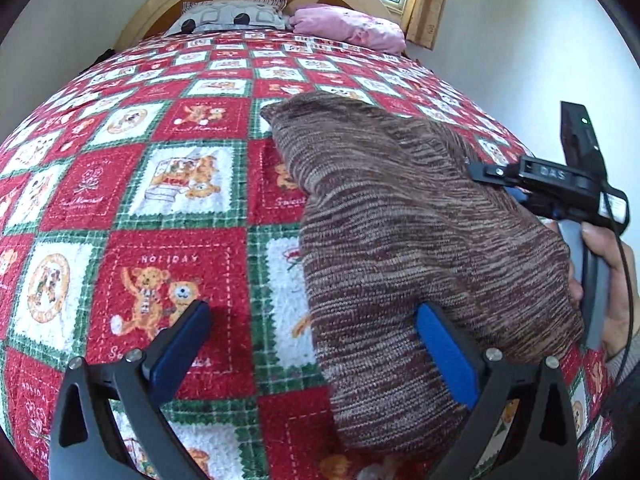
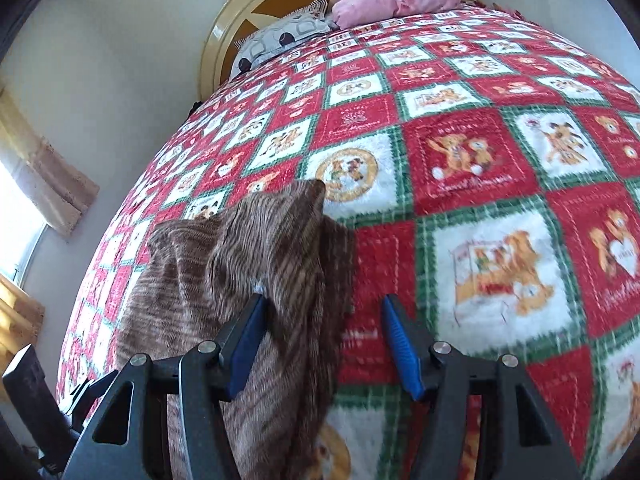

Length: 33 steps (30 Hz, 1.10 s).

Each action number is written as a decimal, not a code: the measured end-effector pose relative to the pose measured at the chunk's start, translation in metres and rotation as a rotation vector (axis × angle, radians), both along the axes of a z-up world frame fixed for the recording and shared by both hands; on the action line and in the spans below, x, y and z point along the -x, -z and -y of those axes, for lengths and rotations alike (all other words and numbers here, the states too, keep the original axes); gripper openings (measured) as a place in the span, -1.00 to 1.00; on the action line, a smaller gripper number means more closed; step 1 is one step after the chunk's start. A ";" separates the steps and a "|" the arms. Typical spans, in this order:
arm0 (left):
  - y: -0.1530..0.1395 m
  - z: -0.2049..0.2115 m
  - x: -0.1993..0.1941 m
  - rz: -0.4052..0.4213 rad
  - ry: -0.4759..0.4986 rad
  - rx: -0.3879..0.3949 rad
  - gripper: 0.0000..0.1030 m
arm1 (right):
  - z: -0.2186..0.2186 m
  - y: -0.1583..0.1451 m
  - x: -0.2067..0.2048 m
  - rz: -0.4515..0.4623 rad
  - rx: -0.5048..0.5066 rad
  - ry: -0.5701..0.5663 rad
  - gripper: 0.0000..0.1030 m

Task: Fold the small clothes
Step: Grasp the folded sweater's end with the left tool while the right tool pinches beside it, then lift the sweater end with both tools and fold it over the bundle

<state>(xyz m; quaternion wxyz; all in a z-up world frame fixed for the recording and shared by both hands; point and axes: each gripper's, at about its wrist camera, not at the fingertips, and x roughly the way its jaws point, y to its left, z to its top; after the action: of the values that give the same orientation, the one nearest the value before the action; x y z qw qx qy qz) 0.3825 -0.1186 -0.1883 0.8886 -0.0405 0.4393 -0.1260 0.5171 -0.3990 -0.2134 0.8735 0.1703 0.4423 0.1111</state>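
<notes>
A brown striped knit garment [image 1: 408, 220] lies bunched on the bed; it also shows in the right wrist view [image 2: 248, 264]. My left gripper [image 1: 312, 320] is open, its right finger over the garment's near edge, its left finger over bare blanket. My right gripper [image 2: 322, 316] is open, its left finger at the garment's right edge, holding nothing. The right gripper's body and the hand on it show at the far right of the left wrist view [image 1: 568, 188], just beyond the garment.
The bed is covered by a red, green and white teddy-bear blanket [image 1: 160, 184]. A grey patterned pillow [image 1: 232, 16] and a pink pillow [image 1: 348, 26] lie by the headboard [image 1: 160, 4]. Walls and curtained windows surround the bed.
</notes>
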 end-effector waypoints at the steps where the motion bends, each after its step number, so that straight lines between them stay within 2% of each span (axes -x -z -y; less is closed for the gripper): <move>1: 0.000 0.002 -0.002 0.000 0.007 0.001 1.00 | 0.001 0.001 -0.003 0.000 -0.015 -0.001 0.16; 2: 0.000 0.004 -0.002 0.003 0.023 0.005 1.00 | 0.002 0.002 -0.006 -0.003 -0.030 -0.001 0.14; 3: -0.001 0.005 -0.002 0.006 0.039 0.012 0.89 | 0.002 0.004 -0.009 -0.007 -0.045 -0.008 0.09; 4: -0.002 0.007 -0.001 0.008 0.062 0.022 0.74 | 0.000 0.004 -0.012 -0.013 -0.057 -0.024 -0.13; 5: -0.002 0.009 0.000 0.012 0.084 0.029 0.68 | -0.001 0.005 -0.015 -0.024 -0.087 -0.044 -0.35; 6: -0.003 0.010 0.001 0.014 0.098 0.034 0.49 | -0.002 0.005 -0.017 -0.032 -0.110 -0.051 -0.42; 7: -0.004 0.012 0.002 0.014 0.130 0.057 0.16 | -0.004 0.007 -0.019 -0.047 -0.148 -0.057 -0.48; 9: -0.004 0.012 0.004 0.008 0.162 0.094 0.01 | -0.006 0.006 -0.018 -0.043 -0.152 -0.048 -0.53; 11: -0.006 0.007 0.004 0.000 0.189 0.149 -0.40 | -0.009 0.003 -0.013 -0.031 -0.152 -0.042 -0.57; 15: -0.014 0.000 0.013 0.027 0.166 0.165 -0.61 | -0.015 -0.010 0.001 0.018 -0.153 -0.027 -0.60; 22: -0.039 -0.031 0.033 0.061 0.124 0.202 -0.99 | -0.040 -0.053 0.023 0.093 -0.150 -0.047 -0.62; 26: -0.054 -0.058 0.045 0.088 0.100 0.203 -1.00 | -0.061 -0.064 0.027 0.100 -0.132 -0.055 -0.62; 29: -0.050 -0.064 0.042 0.055 0.050 0.219 -1.00 | -0.070 -0.062 0.027 0.094 -0.094 -0.042 -0.62; 30: -0.046 -0.063 0.038 0.046 0.040 0.239 -0.87 | -0.070 -0.061 0.027 0.092 -0.084 -0.036 -0.62; 31: -0.043 -0.063 0.036 0.034 0.042 0.274 -0.56 | -0.069 -0.060 0.027 0.092 -0.076 -0.027 -0.62; 32: -0.036 -0.059 0.031 0.005 0.043 0.296 -0.36 | -0.066 -0.060 0.027 0.089 -0.075 -0.017 -0.62; 33: -0.033 -0.055 0.028 -0.009 0.038 0.295 0.16 | -0.062 -0.060 0.027 0.087 -0.074 -0.009 -0.62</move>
<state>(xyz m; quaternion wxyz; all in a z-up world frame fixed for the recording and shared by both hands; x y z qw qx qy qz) 0.3540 -0.0640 -0.1555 0.8685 -0.1632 0.4204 -0.2057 0.4896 -0.3373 -0.1531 0.8846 0.1956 0.4000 0.1388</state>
